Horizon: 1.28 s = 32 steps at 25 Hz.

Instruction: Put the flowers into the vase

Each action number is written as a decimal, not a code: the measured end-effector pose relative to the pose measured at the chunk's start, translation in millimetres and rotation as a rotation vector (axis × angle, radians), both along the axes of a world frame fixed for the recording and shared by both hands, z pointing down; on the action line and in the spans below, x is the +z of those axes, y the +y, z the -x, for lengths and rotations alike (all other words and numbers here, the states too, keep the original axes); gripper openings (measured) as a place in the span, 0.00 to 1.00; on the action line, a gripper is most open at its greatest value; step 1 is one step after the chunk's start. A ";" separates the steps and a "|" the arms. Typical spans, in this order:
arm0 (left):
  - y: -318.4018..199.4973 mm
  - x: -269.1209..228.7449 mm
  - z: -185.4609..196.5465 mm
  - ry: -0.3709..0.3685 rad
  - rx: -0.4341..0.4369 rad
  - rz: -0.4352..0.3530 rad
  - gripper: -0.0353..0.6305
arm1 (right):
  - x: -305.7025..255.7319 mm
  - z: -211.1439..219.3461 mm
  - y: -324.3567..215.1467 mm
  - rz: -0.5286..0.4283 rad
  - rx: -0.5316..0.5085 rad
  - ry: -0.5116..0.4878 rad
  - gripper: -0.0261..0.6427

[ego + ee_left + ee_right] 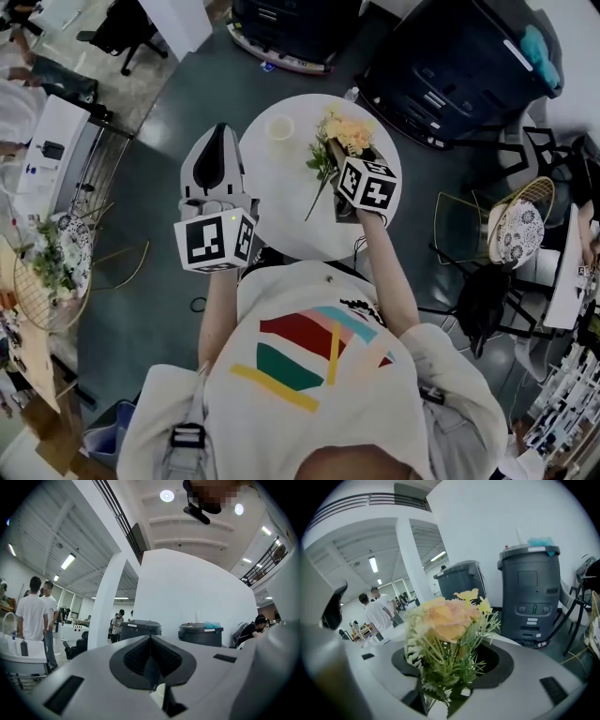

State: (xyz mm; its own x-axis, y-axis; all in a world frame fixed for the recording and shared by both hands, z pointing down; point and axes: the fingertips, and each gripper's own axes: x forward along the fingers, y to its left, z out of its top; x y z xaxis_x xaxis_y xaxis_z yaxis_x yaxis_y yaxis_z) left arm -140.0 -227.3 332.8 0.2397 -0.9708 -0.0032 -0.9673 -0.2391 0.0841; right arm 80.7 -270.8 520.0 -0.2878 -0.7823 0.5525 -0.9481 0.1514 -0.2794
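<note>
The right gripper (343, 159) clamps the bouquet (348, 134), the left gripper (219, 137) is closed and empty, and the white vase (279, 127) at the table's (281, 220) 11 o'clock looks unfilled.

The round table (281, 202) is viewed steeply from overhead. Both gripper views are aimed outward along the jaws; grey bins (529, 592) are shared.
</note>
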 end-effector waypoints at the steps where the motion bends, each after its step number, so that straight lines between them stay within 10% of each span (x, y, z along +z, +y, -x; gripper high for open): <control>1: 1.3 -3.9 1.0 -0.002 -0.005 -0.003 0.07 | -19.0 -0.2 -3.2 -0.053 0.002 -0.003 0.45; 13: 22.4 -69.3 -3.1 -0.023 -0.011 -0.117 0.07 | -228.4 21.9 32.8 -0.584 -0.057 -0.196 0.45; 18: 32.5 -86.7 -6.1 -0.023 -0.007 -0.158 0.07 | -270.0 28.3 63.0 -0.742 -0.105 -0.084 0.45; 32: 42.8 -89.4 19.5 -0.025 -0.070 -0.165 0.07 | -279.4 46.4 78.1 -0.824 -0.144 -0.002 0.45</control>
